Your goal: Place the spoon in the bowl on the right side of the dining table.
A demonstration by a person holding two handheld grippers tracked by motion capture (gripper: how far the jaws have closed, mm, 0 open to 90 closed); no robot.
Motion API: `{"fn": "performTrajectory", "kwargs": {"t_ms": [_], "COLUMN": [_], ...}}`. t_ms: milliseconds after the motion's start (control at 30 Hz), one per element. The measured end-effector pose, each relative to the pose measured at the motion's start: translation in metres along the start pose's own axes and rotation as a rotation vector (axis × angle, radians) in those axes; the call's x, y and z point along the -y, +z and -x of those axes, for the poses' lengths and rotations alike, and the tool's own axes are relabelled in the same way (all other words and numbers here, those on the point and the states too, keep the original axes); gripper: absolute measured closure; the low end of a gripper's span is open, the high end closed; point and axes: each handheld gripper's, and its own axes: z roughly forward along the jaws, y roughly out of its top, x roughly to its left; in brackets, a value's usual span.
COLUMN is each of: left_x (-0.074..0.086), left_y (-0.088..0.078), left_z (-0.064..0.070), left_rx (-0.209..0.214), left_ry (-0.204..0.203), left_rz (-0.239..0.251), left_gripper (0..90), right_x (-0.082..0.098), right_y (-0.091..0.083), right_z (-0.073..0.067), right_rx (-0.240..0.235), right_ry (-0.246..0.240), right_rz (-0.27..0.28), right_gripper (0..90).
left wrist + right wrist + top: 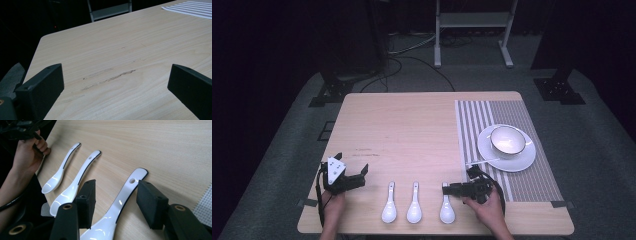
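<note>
Three white spoons lie side by side near the table's front edge: a left spoon (389, 202) (61, 173), a middle spoon (414, 201) (80, 177) and a right spoon (447, 206) (125, 195). My right gripper (446, 189) (116, 197) is open, its jaws straddling the right spoon's handle just below the hole, with a gap on the left side. My left gripper (352, 163) (115, 85) stands open over bare wood at the front left, holding nothing.
A white bowl (508, 140) sits on a white plate (524, 161) on a striped placemat (532, 185) (192, 7) at the right. The person's left hand (27, 155) is beyond the spoons. A metal stand (472, 20) rises behind the table.
</note>
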Motion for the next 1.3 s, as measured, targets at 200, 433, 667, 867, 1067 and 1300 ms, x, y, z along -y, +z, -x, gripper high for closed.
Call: {"fn": "performTrajectory", "kwargs": {"t_ms": [200, 433, 667, 867, 1067, 1300], "left_x": [0.0, 0.0, 0.0, 0.0, 0.0, 0.0], "left_y": [0.0, 0.0, 0.0, 0.0, 0.0, 0.0], "left_z": [0.0, -0.001, 0.0, -0.001, -0.001, -0.001], "left_rx": [0.0, 0.001, 0.0, 0.002, 0.003, 0.003], "left_ry": [0.001, -0.005, -0.004, -0.009, -0.011, -0.012], "left_rz": [-0.001, 0.001, 0.0, 0.002, 0.004, 0.004], "left_gripper": [0.0, 0.0, 0.0, 0.0, 0.0, 0.0], "right_x": [-0.004, -0.005, -0.007, -0.01, -0.013, -0.017], "right_y": [0.006, 0.013, 0.016, 0.021, 0.023, 0.026], "right_z": [-0.002, -0.001, -0.006, -0.015, -0.016, -0.022], "right_rx": [0.024, 0.062, 0.11, 0.168, 0.182, 0.227], "right_ry": [0.002, 0.001, -0.03, -0.088, -0.098, -0.137], "right_rz": [-0.019, -0.047, -0.064, -0.094, -0.112, -0.166], "right_gripper": [52.4, 57.2, 63.2, 66.0, 74.3, 81.5]}}
